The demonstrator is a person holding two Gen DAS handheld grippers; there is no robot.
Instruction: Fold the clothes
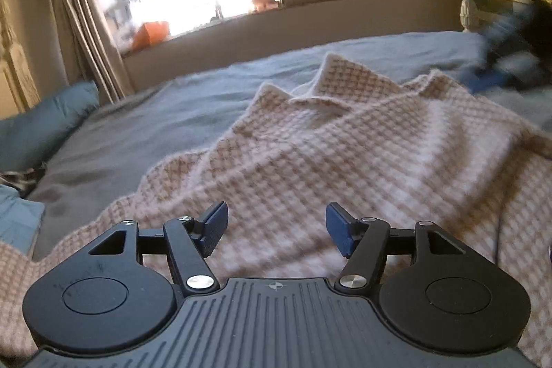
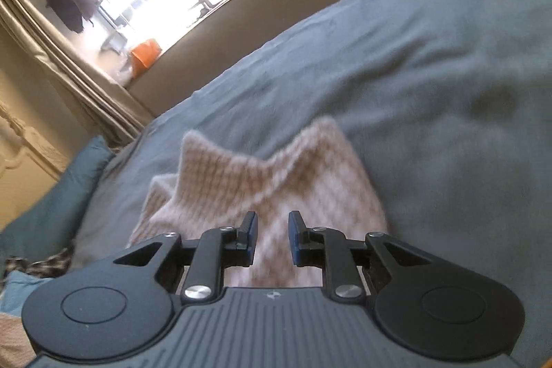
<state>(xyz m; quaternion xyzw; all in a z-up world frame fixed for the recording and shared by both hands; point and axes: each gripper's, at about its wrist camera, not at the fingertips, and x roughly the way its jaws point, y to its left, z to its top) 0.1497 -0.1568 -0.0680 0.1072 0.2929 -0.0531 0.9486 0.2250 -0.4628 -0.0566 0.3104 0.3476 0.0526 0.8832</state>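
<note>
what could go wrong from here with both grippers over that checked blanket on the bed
1. The checked blanket lies rumpled, several corners stacked unevenly; closing on one could catch more than one layer and skew the fold.
2. The left gripper has open jaws above mid-cloth, not an edge, so a grab here may bunch it.
3. The right gripper has a narrow gap and a blurred view; it may miss the blanket's edge.

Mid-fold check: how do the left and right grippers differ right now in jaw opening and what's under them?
The left gripper has its jaws spread wide; the right gripper shows only a narrow gap. The left hovers over a broad spread of the checked knit garment; the right sits over its narrower bunched end, near the grey bedcover. Neither pinches fabric.
</note>
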